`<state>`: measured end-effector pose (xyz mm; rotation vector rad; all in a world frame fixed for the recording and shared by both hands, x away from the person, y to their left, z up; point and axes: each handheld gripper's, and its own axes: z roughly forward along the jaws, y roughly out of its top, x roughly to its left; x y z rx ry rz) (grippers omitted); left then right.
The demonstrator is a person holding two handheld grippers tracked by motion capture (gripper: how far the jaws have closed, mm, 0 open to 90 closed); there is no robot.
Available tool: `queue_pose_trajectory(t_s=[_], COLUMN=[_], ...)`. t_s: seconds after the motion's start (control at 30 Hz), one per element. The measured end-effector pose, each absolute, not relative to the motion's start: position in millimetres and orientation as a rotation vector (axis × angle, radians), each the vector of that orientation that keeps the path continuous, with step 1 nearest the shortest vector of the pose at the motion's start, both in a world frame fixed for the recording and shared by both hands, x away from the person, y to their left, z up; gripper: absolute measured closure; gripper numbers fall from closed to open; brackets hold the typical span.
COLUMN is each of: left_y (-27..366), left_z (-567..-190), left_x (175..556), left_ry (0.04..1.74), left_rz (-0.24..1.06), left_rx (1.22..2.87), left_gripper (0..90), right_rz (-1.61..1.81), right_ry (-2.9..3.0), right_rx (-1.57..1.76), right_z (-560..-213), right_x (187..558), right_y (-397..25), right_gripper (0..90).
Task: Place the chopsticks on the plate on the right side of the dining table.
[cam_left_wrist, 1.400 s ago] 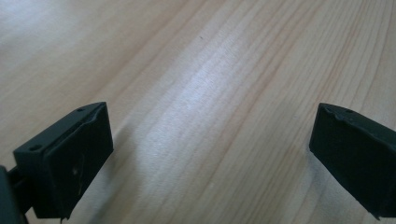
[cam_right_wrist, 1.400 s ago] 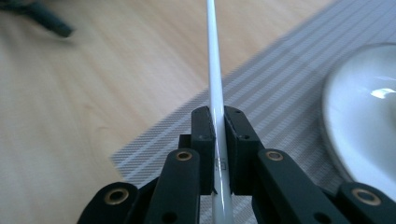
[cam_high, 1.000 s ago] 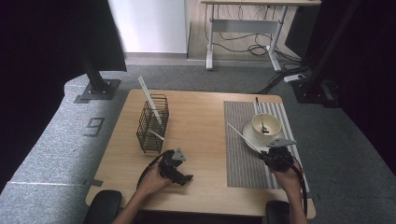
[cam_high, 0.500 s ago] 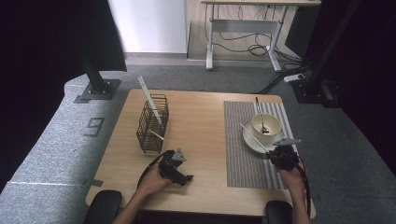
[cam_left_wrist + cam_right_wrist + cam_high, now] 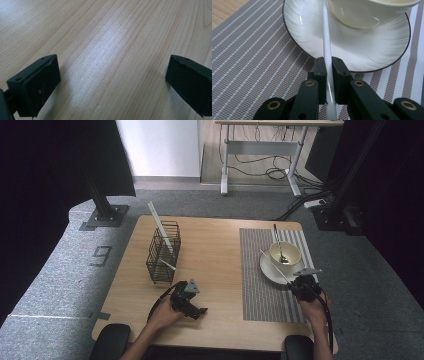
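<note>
My right gripper [image 5: 329, 60] is shut on a thin white stick [image 5: 326, 37] that slants up over the rim of a white saucer [image 5: 307, 37], just beside the cream cup [image 5: 364, 15] standing on it. From above, the right gripper [image 5: 295, 285] sits at the saucer's [image 5: 267, 270] near edge, the stick [image 5: 274, 265] pointing up-left. A metal spoon [image 5: 279, 246] leans in the cup [image 5: 286, 254]. My left gripper [image 5: 199, 310] rests open on the bare wood [image 5: 112, 62] near the front edge, nothing between its jaws.
A black wire basket [image 5: 162, 252] with two white sticks [image 5: 161, 227] stands on the left half of the table. A grey striped placemat [image 5: 260, 290] lies under the saucer on the right. Carpet and stand feet surround the table [image 5: 210, 245].
My right gripper has shifted slightly to the right with the white stick still in it. The left gripper has stayed where it was.
</note>
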<state>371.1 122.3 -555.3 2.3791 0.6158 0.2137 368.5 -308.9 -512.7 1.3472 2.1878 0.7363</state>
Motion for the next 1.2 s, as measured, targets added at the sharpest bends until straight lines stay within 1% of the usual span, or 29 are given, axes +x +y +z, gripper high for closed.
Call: queue_pose_trajectory(t_s=[0.33, 0.37, 0.43, 0.57, 0.63, 0.7, 0.83, 0.9, 1.03, 1.2], left_y=[121.2, 121.1, 121.0, 120.9, 121.0, 120.9, 120.8, 120.6, 120.5, 120.1], left_z=[-555.7, -555.7, -555.8, -555.9, -555.8, -555.9, -556.0, -556.1, -556.1, -556.2], left_x=[370.6, 370.6, 370.5, 370.5, 370.6, 370.5, 370.4, 370.4, 370.4, 370.5], left_ry=[0.609, 0.609, 0.608, 0.607, 0.603, 0.602, 0.603, 0.602, 0.600, 0.598], left_rz=[0.212, 0.212, 0.212, 0.212, 0.212, 0.211, 0.211, 0.211, 0.211, 0.209], left_rx=[2.376, 2.376, 2.375, 2.375, 2.377, 2.377, 2.374, 2.373, 2.373, 2.373], left_gripper=[0.0, 0.0, 0.0, 0.0, 0.0, 0.0, 0.0, 0.0, 0.0, 0.0], right_rz=[0.722, 0.726, 0.716, 0.704, 0.691, 0.670, 0.645, 0.653, 0.647, 0.634], right_ry=[2.174, 2.172, 2.162, 2.141, 2.127, 2.113, 2.090, 2.081, 2.065, 2.032], right_rx=[1.347, 1.351, 1.355, 1.366, 1.379, 1.385, 1.398, 1.418, 1.445, 1.462], right_z=[-518.7, -518.9, -519.5, -520.4, -520.7, -521.1, -520.9, -520.0, -519.8, -520.1], right_x=[372.9, 373.0, 373.0, 373.3, 373.5, 373.7, 373.2, 373.0, 372.7, 374.3], right_y=[-317.1, -318.3, -319.4, -321.1, -322.7, -324.3, -328.8, -332.0, -337.4, -342.4], right_gripper=[78.2, 74.8, 72.3, 59.9, 55.4, 47.4, 38.1, 35.8, 34.4, 34.4])
